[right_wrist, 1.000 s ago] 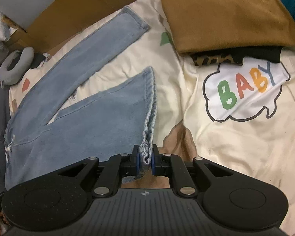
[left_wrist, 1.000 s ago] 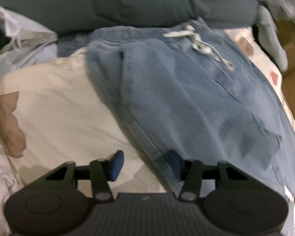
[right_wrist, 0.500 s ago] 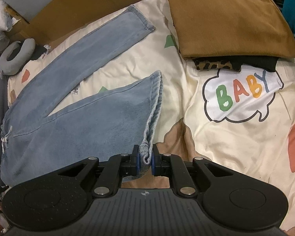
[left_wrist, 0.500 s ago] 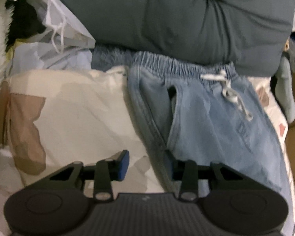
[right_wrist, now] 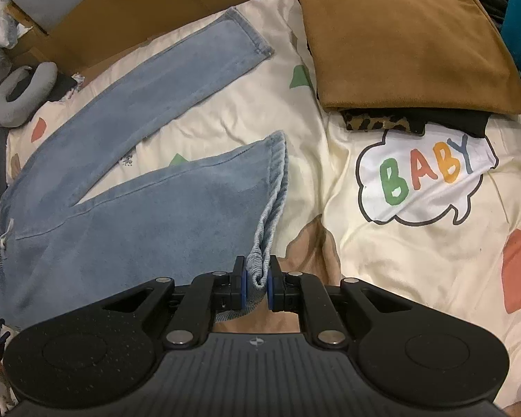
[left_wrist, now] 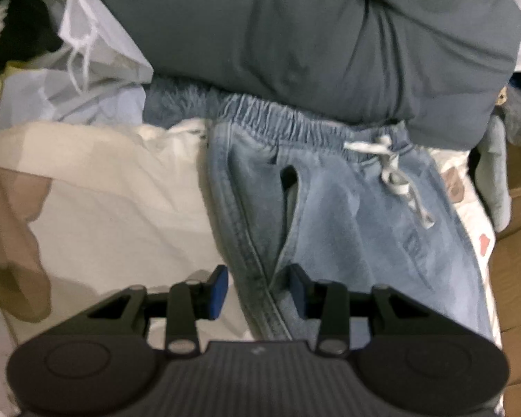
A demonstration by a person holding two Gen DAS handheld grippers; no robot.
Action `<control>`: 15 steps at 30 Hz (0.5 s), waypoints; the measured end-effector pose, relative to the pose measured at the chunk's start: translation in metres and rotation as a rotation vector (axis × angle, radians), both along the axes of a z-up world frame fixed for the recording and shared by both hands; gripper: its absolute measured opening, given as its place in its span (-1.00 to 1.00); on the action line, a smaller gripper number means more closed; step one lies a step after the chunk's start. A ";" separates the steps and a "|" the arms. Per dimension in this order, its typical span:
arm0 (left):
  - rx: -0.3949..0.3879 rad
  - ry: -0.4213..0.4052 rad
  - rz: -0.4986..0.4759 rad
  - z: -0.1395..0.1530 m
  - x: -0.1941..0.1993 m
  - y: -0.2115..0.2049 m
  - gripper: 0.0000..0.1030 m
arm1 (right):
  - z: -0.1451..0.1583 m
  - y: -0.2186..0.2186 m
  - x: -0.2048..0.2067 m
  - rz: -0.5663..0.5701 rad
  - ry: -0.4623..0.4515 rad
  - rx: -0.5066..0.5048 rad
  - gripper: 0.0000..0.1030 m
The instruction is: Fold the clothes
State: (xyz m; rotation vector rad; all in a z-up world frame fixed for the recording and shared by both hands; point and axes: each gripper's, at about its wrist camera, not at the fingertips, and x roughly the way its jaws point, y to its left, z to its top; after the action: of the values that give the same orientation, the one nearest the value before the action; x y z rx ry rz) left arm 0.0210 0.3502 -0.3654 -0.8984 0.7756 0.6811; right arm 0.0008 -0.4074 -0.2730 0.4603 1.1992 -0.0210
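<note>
Two grippers are engaged on one pair of light-blue jeans [right_wrist: 128, 215] spread over a cream printed bedsheet [right_wrist: 416, 278]. Right gripper [right_wrist: 257, 283]: jaws nearly closed, pinching the bunched hem corner of the nearer trouser leg between the blue pads. That leg runs away to the left of the gripper; the other leg [right_wrist: 177, 80] lies farther off, angled up and apart from it. Beyond and to the right, a folded brown garment [right_wrist: 406, 38] rests on a leopard-print item [right_wrist: 378, 124]. Left gripper [left_wrist: 257, 293]: jaws partly open, straddling the side seam near the hip, pads apparently not pressing the cloth, though blur limits certainty. Ahead lie the pocket opening [left_wrist: 290, 180], then the elastic waistband [left_wrist: 278, 118] with white drawstring [left_wrist: 396, 170], then a dark grey cushion [left_wrist: 312, 34].
</note>
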 end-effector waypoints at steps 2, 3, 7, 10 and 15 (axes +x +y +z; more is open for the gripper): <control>-0.015 0.017 0.003 -0.005 0.004 0.002 -0.19 | 0.000 0.001 -0.001 0.002 0.003 -0.004 -0.82; -0.023 0.019 0.005 -0.008 0.005 0.003 -0.18 | 0.000 0.002 -0.001 0.005 0.005 -0.007 -0.82; -0.056 0.033 0.016 -0.020 0.012 0.007 -0.15 | 0.001 0.003 0.000 0.014 0.008 -0.014 -0.83; -0.076 0.023 0.033 -0.026 0.013 0.010 -0.15 | 0.003 0.003 0.002 0.024 0.013 -0.014 -0.82; -0.086 0.012 0.052 -0.019 0.009 0.013 -0.69 | 0.008 0.003 0.000 0.037 0.020 -0.006 -0.82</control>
State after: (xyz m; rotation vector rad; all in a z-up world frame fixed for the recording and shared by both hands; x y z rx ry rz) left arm 0.0300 0.3635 -0.3842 -0.9961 0.7992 0.7039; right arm 0.0012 -0.4045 -0.2655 0.4331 1.2272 0.0025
